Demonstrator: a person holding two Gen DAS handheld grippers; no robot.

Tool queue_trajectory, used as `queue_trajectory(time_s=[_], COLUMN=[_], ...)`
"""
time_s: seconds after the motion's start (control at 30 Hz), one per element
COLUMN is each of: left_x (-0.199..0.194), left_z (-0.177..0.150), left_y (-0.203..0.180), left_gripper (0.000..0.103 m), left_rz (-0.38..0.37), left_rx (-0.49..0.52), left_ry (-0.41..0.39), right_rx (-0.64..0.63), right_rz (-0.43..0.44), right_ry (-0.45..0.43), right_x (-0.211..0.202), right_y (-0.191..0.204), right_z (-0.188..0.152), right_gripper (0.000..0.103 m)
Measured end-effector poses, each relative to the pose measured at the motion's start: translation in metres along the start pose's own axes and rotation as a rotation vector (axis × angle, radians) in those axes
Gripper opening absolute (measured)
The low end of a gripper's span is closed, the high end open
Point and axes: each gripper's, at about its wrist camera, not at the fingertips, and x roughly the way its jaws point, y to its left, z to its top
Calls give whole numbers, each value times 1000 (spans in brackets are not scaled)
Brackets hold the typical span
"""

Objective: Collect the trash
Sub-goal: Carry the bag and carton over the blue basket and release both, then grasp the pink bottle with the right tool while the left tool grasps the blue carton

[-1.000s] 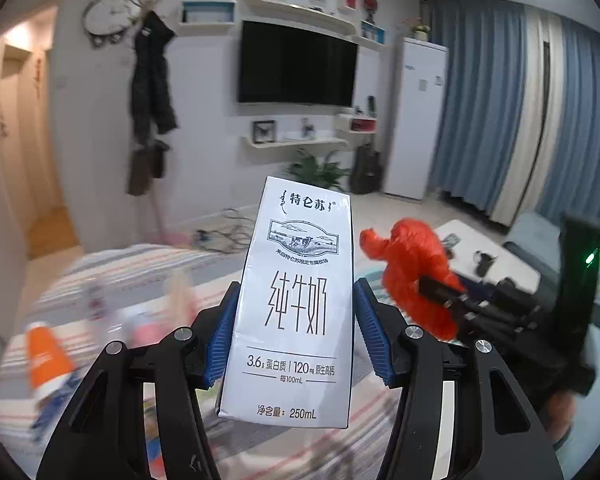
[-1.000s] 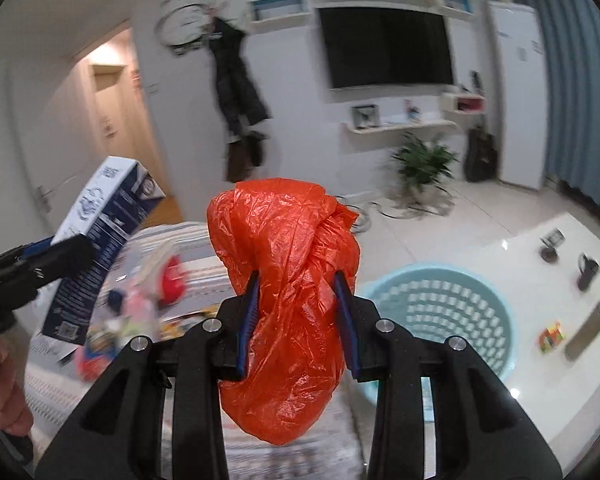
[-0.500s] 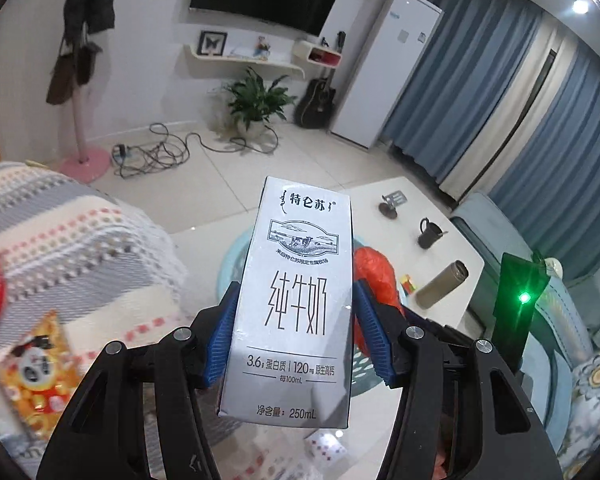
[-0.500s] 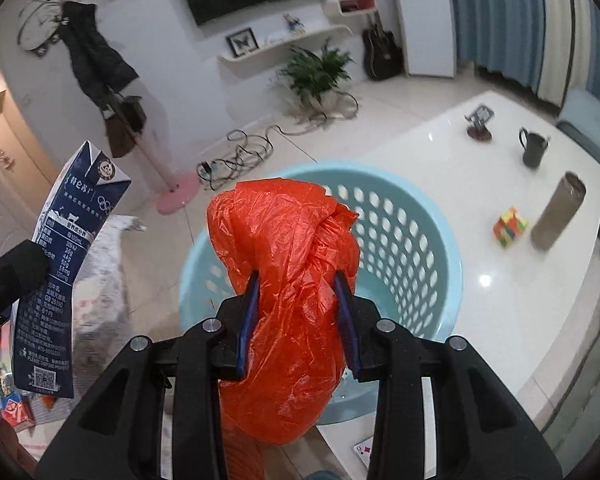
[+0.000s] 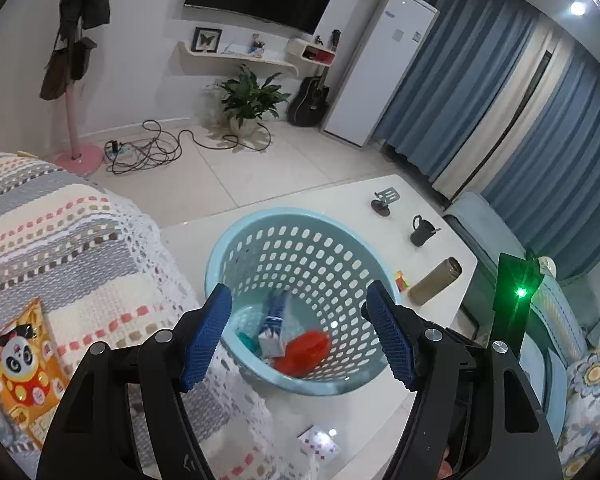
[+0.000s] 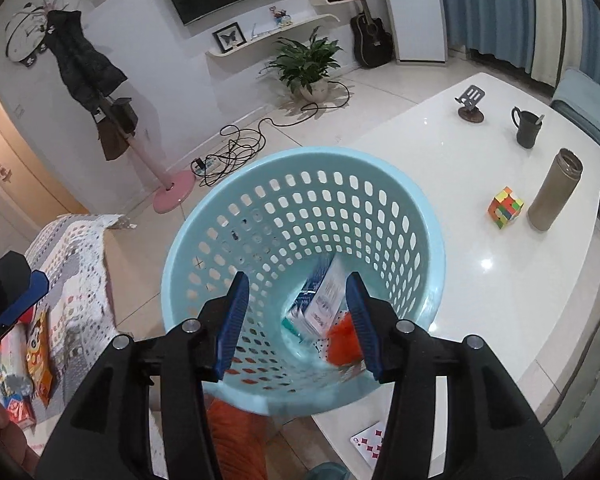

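- On the left, near the edge of the knitted striped blanket (image 5: 72, 248), lies a flat orange snack packet with a panda print (image 5: 18, 364). We judge it light, crinkly and slippery, best pinched at a sealed edge.
- More bright wrappers (image 6: 16, 360) lie on the same blanket in the right wrist view. They look thin and soft, so we would grip them at a fold.
- Our left gripper (image 5: 298, 334) stands wide apart with nothing between its ribbed blue pads, above the basket's near rim.
- The pale blue perforated plastic laundry basket (image 6: 428, 248) sits at the left end of the glossy white table (image 6: 500, 280), just beside the blanket. It is round, stiff and slick-walled.
- In its bottom lies the white and blue milk carton (image 6: 324, 296): a rigid cardboard box, probably light, easiest taken across its flat sides.
- Touching it is the crumpled orange plastic bag (image 5: 306, 350), soft, nearly weightless and graspable anywhere on the bunch.
- Our right gripper (image 6: 296, 320) also hangs spread and empty over the basket mouth.
- A playing card (image 6: 370, 444) lies on the floor below the table's near edge. It is thin and flat, hard to lift except by an edge.
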Motion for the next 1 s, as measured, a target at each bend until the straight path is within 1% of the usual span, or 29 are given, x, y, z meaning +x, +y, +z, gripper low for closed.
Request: queue_trajectory(time_s=[0.17,0.27,0.4,0.53,0.63,0.77,0.87,0.9,0.97,1.0], left_x=[-27,-56,-98,-149,-183,-226,-255,-266,-281,-287], left_z=[-5,-9,-12,-20,-28,-47,-62,-70,-79,-83], left_y=[6,10,15,30,49,86,118,134,158,172], left_gripper=[68,68,68,68,68,68,68,68,68,68], left_rz=[7,9,29,72,132,223,307,336,369,399], left_rx=[1,-1,-1,-17,-35,-87,-133,-161,-199,-216], left_ry=[-32,-79,-150,-225,-263,-305,-322,-325,-318,-310], right_rx=[-52,-98,-181,-272,-349,-430,-479,-490,-516,-534], right_rz=[19,51,126,210,265,324,348,359,385,394], right_ry=[-24,-62,-130,-173,-190,-157,-131,-117,-84,-70], right_x=[-18,-36,-68,-94,-105,-101,-95,-92,-86,-84], right_y=[18,37,74,117,151,193,217,224,241,250], right_z=[-6,-8,-12,-21,-33,-51,-67,-70,-78,-81], right_gripper=[47,47,47,47,47,47,47,47,47,47])
